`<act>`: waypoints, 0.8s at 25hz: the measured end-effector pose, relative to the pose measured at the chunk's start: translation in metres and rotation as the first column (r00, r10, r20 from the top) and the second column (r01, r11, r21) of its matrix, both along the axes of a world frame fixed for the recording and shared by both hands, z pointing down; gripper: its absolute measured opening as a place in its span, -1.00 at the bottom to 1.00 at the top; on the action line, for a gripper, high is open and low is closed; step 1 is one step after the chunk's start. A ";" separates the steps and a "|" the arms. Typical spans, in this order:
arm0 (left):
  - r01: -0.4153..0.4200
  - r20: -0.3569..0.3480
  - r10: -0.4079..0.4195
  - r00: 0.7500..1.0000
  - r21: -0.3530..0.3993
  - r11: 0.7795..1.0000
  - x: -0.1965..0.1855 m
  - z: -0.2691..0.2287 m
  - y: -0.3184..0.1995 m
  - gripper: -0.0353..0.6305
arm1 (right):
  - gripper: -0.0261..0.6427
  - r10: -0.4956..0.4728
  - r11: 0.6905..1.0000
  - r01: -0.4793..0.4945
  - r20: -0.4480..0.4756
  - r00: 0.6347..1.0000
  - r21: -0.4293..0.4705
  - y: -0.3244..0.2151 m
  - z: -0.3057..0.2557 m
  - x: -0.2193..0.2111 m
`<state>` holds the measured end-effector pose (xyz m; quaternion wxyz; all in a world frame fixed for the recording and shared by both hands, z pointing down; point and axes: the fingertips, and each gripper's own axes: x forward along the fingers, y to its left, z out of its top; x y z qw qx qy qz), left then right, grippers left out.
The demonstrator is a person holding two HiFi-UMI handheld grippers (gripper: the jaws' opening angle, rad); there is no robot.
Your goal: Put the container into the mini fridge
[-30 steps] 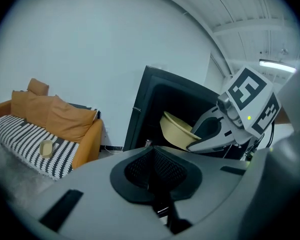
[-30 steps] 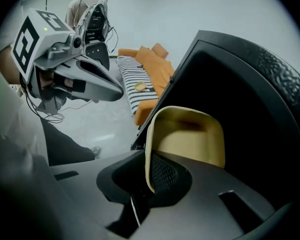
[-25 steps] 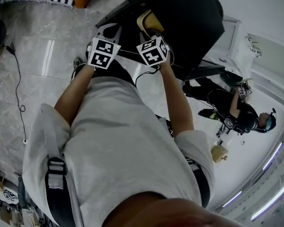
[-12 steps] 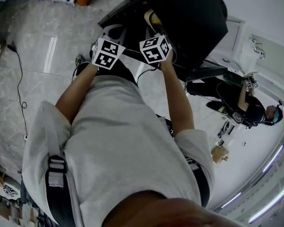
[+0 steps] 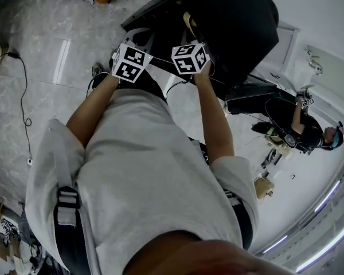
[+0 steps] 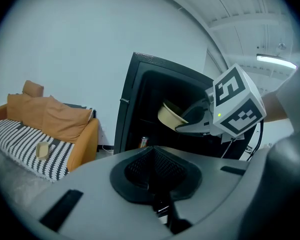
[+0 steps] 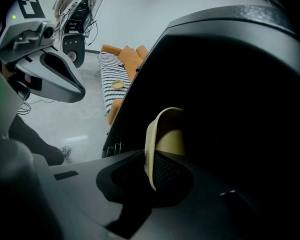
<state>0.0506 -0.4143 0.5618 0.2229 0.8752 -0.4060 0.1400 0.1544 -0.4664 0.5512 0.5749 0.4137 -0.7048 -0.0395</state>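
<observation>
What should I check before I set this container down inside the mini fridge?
1. Right hand-held gripper shut on the beige container's rim: ok.
2. Mini fridge open: ok.
3. Container in front of the dark opening: ok.
4. Free spot inside to set it on: cannot tell, the interior is too dark.
5. Can sits low, below the container: ok.
6. Left hand-held gripper empty and clear of the opening: ok.

Both held out front, side by side. Left tool [image 6: 155, 173] jaws together, empty; right tool [image 7: 151, 176] pitched down, clamped on container [image 7: 166, 131] rim.
</observation>
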 end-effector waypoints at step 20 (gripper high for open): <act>0.009 -0.004 -0.009 1.000 0.001 1.000 -0.006 -0.001 0.000 -0.86 | -0.47 0.046 0.982 -0.025 -0.112 0.993 0.186 -0.023 -0.009 0.029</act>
